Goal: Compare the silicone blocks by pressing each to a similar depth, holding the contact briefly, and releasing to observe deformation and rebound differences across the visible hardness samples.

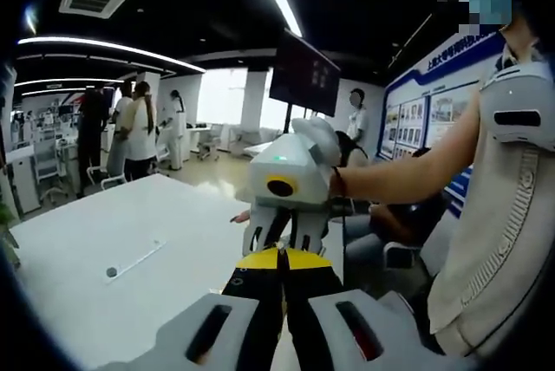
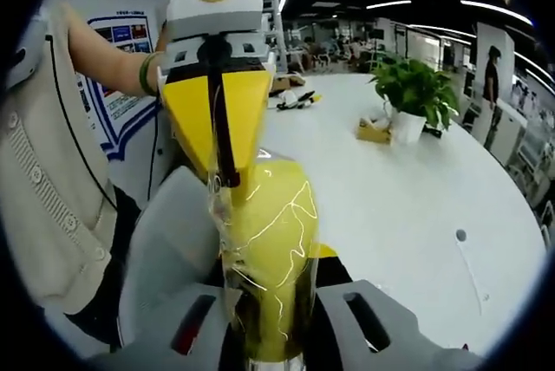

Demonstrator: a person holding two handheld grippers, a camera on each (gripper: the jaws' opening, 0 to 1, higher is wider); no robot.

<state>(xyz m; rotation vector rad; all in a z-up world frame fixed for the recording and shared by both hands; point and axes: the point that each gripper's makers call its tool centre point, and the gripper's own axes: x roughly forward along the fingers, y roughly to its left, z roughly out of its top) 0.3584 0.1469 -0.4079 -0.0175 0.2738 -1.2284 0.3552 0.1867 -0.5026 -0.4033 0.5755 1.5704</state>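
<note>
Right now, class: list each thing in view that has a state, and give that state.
yellow block: wrapped in clear film, gripped upright.
right gripper: shut on the yellow block.
left gripper: jaws together, tips at the block's top.
potted plant: upright on the table.
monitor: dark.

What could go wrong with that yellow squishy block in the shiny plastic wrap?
The yellow block in crinkly clear wrap sits between the jaws of the right gripper, up off the white table. The shiny wrap might let it slip out. The left gripper touches its top; pushing hard could knock it loose.
</note>
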